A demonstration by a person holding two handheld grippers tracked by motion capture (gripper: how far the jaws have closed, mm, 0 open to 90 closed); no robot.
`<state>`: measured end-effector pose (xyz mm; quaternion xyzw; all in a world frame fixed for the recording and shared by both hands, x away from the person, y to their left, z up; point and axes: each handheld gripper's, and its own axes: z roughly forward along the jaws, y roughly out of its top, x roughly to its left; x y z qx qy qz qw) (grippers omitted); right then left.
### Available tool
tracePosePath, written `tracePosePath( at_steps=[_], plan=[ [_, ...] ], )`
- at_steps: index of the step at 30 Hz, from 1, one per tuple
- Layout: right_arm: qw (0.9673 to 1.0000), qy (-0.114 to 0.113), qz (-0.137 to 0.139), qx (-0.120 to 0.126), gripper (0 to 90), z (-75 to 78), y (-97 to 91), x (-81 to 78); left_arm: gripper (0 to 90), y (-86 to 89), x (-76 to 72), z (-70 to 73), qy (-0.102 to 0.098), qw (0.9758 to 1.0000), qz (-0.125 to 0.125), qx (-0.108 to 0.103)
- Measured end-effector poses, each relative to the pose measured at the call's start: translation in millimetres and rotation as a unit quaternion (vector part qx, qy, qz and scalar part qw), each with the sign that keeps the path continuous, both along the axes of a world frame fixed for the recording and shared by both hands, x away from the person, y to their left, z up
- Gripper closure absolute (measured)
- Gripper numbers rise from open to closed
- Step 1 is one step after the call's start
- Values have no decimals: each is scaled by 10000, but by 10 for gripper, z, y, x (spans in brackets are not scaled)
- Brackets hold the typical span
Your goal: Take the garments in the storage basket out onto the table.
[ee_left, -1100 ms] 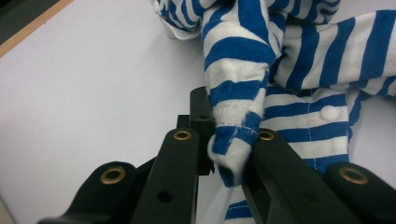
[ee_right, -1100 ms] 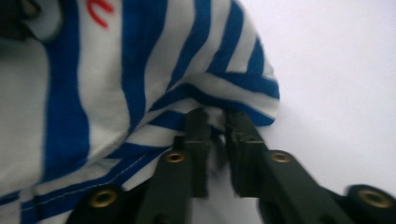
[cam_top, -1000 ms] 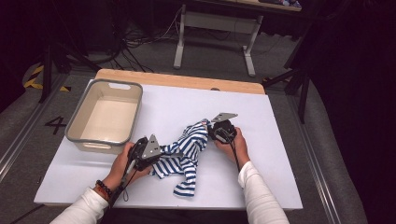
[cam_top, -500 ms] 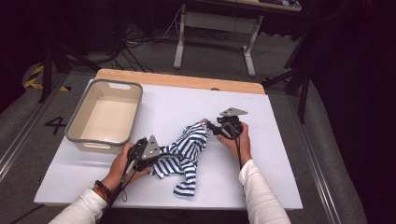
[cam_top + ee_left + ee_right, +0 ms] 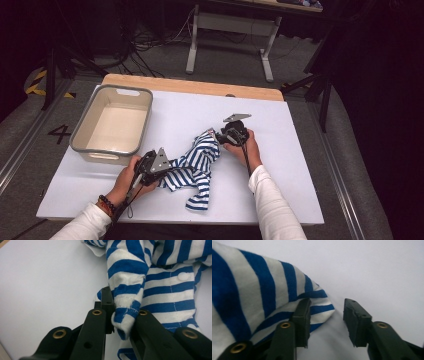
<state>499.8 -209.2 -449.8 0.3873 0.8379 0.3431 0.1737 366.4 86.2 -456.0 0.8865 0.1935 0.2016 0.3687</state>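
Both tongs on soft, light blue-and-white striped cotton garment (image 5: 197, 165): my left gripper (image 5: 119, 322) pinches its hem, right gripper (image 5: 325, 322) spread, jaws just closing (grab that limp corner).

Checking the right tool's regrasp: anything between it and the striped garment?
Nothing visible. The right tool, its jaws just closing from wider, stands open at the striped garment's corner, cloth edge between the jaws, bare white table beyond.
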Motion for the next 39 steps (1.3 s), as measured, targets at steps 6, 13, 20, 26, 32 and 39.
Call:
tracePosePath(
  at_steps=[6,13,20,26,32,39],
  plan=[
    [9995,272,111,79,825,20,52,-2,855,-13,-10,-5,-5,10000,-5,36],
    [9998,118,-138,-48,865,65,28,-74,850,11,-31,21,-126,9999,62,-10],
    [9977,-307,-598,97,866,296,-305,-290,851,45,-58,128,-421,9987,253,-97],
    [9930,-615,-983,206,866,520,-700,-617,856,8,-82,223,-714,9965,398,-186],
    [9870,-566,-1437,443,867,566,-1189,-937,858,-78,-123,256,-970,9946,359,-63],
    [9843,-408,-1650,487,866,503,-1476,-1118,859,-152,-160,184,-888,9957,146,226]
  ],
)
